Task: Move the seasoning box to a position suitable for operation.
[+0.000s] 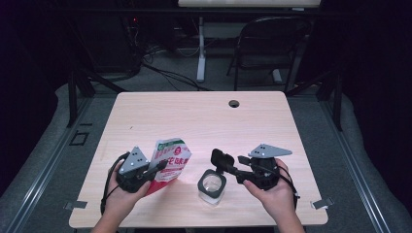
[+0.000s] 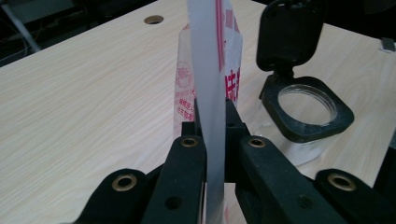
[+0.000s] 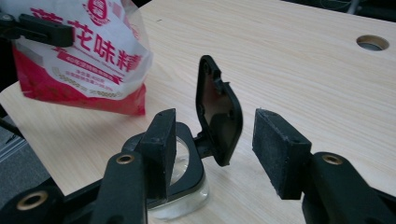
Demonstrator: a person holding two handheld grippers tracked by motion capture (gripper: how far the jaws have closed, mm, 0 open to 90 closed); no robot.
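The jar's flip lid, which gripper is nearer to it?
Right. The right gripper has the lid between its open jaws; the left gripper, off to the side, is clamped on the seasoning bag.

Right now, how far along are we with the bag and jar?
Done: the jar lid is flipped open. In hand: the left gripper clamps the bag, lifted beside the jar; the right gripper stands open around the lid. Left: pouring; nothing visible in the jar yet.

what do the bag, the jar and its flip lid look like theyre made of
Bag: thin glossy plastic film, seemingly; it creases, shines, and its unprinted edge looks translucent.
Jar: clear glass or hard plastic; the table shows through its wall, and which one is unclear.
Flip lid: matte black moulded plastic, by its dull, rigid look.
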